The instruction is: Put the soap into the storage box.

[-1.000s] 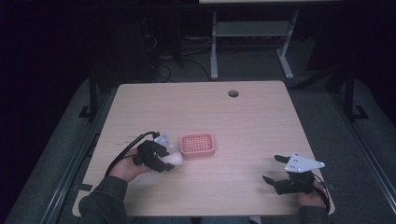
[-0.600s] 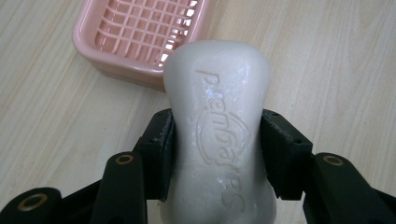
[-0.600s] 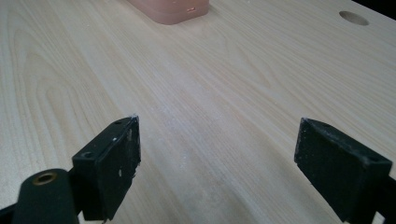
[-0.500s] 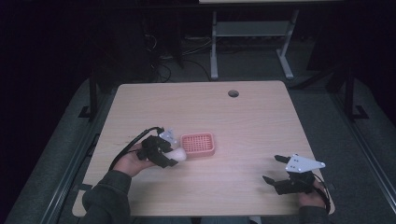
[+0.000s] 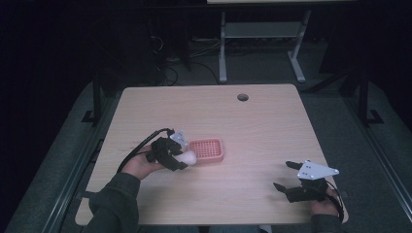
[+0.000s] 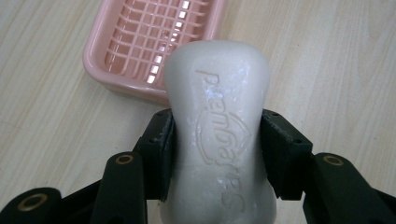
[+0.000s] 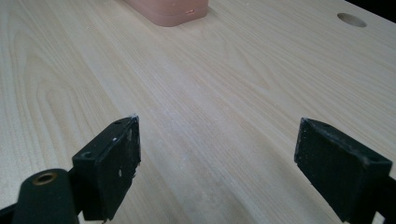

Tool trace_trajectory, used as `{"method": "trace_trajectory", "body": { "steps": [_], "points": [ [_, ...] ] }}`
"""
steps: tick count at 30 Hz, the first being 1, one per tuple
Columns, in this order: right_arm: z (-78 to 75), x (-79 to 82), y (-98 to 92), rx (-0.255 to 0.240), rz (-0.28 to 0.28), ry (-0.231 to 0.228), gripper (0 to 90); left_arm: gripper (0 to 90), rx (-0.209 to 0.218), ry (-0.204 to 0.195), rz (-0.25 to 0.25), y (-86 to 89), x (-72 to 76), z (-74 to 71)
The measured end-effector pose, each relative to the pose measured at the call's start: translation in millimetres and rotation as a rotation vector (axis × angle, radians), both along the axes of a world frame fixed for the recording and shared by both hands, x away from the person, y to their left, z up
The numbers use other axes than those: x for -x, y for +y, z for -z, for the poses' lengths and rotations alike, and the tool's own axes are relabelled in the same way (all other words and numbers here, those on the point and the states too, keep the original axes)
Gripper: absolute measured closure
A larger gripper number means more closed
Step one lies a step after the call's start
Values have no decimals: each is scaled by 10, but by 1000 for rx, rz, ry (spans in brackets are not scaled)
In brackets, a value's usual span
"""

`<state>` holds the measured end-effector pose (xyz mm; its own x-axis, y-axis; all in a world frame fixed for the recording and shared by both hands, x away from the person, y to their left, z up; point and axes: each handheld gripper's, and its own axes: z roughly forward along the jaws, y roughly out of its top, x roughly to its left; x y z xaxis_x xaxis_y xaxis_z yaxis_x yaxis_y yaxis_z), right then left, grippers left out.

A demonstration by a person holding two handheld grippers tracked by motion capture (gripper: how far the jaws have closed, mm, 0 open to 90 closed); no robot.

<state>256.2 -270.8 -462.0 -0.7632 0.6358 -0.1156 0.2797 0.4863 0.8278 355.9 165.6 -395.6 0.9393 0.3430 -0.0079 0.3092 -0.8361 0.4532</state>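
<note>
Nearest to the camera, in the lower right of the high view, the right gripper (image 5: 291, 179) rests low over the bare worktop (image 5: 262, 126) with its fingers (image 7: 109, 165) spread wide and nothing between them.

In the lower left of the high view, the left gripper (image 5: 177, 158) has its fingers (image 6: 159, 154) pinching a white bar of soap (image 6: 219, 135) by its two long sides. The soap is held just at the left edge of the pink soap dish (image 5: 206, 149), with its front end over the near rim.

What could go wrong, in my judgement: soap is smooth and a little rounded, so it may slide out of the fingers if the grip loosens too early, and then it would fall on the worktop beside the dish. If it is released while only half over the rim, it may tip the light dish or push it away, because the other gripper does not steady it.

Count: one soap, one dish, two grippers, one round hole (image 5: 242, 97) at the far side of the worktop.
</note>
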Motion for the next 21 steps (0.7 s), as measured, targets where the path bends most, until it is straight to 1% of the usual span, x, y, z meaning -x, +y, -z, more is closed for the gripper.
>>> {"method": "trace_trajectory", "body": {
  "steps": [5,8,11,14,15,18,21],
  "points": [
    [-3,0,-7,-5,-1,-2,137,492,-14,-1,14,-46,-38,-23],
    [-1,-2,-9,-6,0,-1,137,492,-3,-3,12,-76,-51,-45],
    [-3,-1,-11,-8,0,-5,137,492,-1,-6,16,-105,-70,-66],
    [-6,2,-14,-13,1,-7,137,492,-4,-10,20,-128,-79,-79],
    [-8,4,-16,-17,3,-6,137,492,-13,-13,32,-148,-95,-94],
    [-10,5,-22,-19,5,-11,137,492,-6,-15,32,-171,-112,-116],
    [-10,5,-24,-20,4,-11,137,492,-8,-18,34,-190,-124,-123]
  ]
}}
